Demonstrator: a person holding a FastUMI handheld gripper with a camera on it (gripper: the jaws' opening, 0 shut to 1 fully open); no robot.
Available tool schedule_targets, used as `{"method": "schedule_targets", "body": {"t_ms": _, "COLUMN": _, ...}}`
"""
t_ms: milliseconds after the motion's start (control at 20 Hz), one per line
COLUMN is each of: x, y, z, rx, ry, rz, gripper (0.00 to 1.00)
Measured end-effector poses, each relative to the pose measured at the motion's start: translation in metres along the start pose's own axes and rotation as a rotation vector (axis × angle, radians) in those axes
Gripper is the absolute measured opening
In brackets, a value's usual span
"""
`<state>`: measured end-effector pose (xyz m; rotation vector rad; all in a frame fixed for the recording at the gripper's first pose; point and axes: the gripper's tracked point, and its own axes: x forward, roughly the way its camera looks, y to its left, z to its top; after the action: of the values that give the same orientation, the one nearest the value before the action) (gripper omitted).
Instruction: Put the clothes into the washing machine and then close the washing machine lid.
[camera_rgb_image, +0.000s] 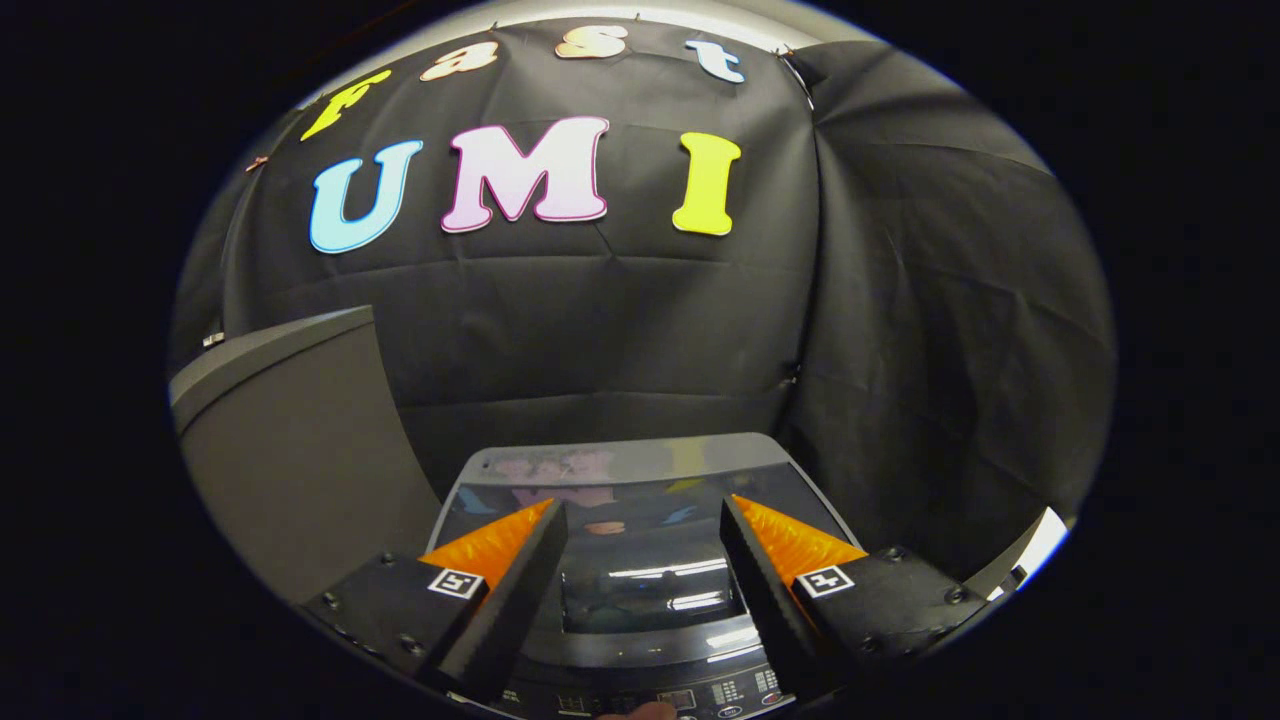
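Note:
The washing machine (610, 465) stands below and just ahead of my fingers, its glossy dark lid (640, 560) lying flat and shut over the tub. Its control panel (690, 695) shows beneath the fingers, on the near side. My gripper (640, 512) hangs above the lid, open, with nothing between its fingers. No clothes are visible; the tub is hidden by the lid.
A grey cabinet or panel (290, 460) rises to the left of the machine. Black cloth walls (900, 350) close in behind and to the right. A fingertip (640, 710) shows at the near edge of the control panel.

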<state>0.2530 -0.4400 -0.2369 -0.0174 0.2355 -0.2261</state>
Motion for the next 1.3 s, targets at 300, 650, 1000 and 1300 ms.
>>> {"method": "schedule_targets", "body": {"t_ms": 300, "x": -0.015, "y": 0.011, "z": 0.063, "rx": 0.114, "ry": -0.147, "rz": 0.019, "gripper": 0.97}}
{"method": "schedule_targets", "body": {"t_ms": 650, "x": -0.057, "y": 0.042, "z": 0.132, "rx": 0.136, "ry": -0.259, "rz": 0.010, "gripper": 0.98}}
{"method": "schedule_targets", "body": {"t_ms": 1000, "x": -0.095, "y": 0.105, "z": 0.162, "rx": 0.135, "ry": -0.269, "rz": 0.009, "gripper": 0.98}}
{"method": "schedule_targets", "body": {"t_ms": 1300, "x": -0.157, "y": 0.197, "z": 0.161, "rx": 0.114, "ry": -0.264, "rz": 0.094, "gripper": 0.98}}
